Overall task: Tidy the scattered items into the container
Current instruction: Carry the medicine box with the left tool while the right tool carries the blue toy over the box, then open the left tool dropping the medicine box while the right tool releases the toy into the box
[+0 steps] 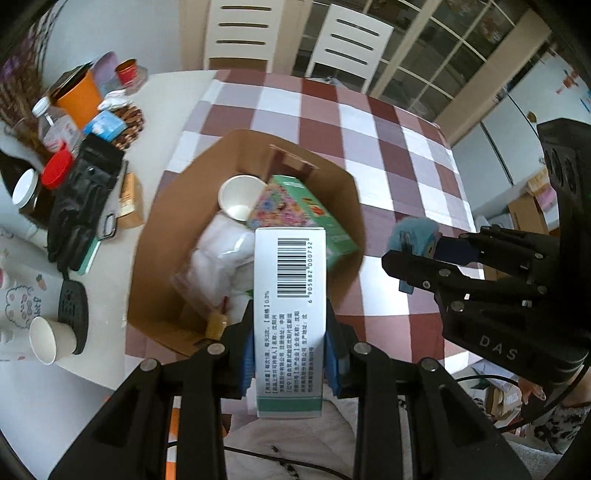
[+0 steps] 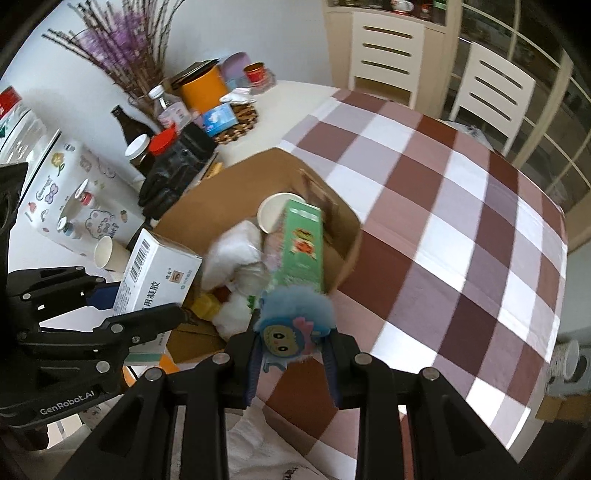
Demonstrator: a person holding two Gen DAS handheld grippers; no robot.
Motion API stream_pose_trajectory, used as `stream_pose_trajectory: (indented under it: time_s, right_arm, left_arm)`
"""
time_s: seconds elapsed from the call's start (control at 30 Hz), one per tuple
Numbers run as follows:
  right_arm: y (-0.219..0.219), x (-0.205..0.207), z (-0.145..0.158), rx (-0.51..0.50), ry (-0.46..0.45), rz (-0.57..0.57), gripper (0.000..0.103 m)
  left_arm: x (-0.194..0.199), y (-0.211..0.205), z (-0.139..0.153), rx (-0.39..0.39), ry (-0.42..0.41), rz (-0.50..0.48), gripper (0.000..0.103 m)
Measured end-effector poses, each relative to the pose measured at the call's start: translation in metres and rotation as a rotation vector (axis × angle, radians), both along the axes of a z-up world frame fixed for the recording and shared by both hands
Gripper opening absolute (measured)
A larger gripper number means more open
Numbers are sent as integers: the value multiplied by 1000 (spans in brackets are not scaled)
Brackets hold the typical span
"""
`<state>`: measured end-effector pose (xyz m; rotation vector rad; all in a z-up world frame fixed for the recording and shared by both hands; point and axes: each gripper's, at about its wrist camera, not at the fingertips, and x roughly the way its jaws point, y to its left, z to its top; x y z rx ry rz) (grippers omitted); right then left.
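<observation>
Checked tablecloth (image 1: 369, 122); one cardboard box (image 1: 155, 258); left gripper (image 1: 290, 354) clamps medicine carton (image 1: 290, 295), right gripper (image 2: 291, 354) blue plush (image 2: 295, 321).

The cardboard box (image 1: 332, 192) stands on the checked cloth (image 1: 369, 122) that covers the right part of the worktop (image 1: 173, 96). In it lie a paper cup (image 1: 240, 197), a long carton (image 1: 314, 218) leaning on the far wall, and a soft bundle (image 1: 221, 254) nearer the camera. Left of the box — on bare worktop — sit a glove (image 1: 81, 206), jars, a bottle and another cup (image 1: 51, 339). Two chairs (image 1: 240, 33) stand behind.
</observation>
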<state>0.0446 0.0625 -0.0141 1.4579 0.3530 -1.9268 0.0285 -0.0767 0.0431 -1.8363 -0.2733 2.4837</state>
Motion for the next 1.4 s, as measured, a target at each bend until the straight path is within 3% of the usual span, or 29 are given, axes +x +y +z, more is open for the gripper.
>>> stream_pose_trajectory:
  time_s: [0.57,1.4]
  right_arm:
    - [-65,-16,0,9,-3,120,29]
    - [-87,-39,-19,31,-48,149,29]
  left_arm:
    - [-13,-53,-12,-1,-32,97,31]
    - [-39,-55,-34,3,-96,92,31]
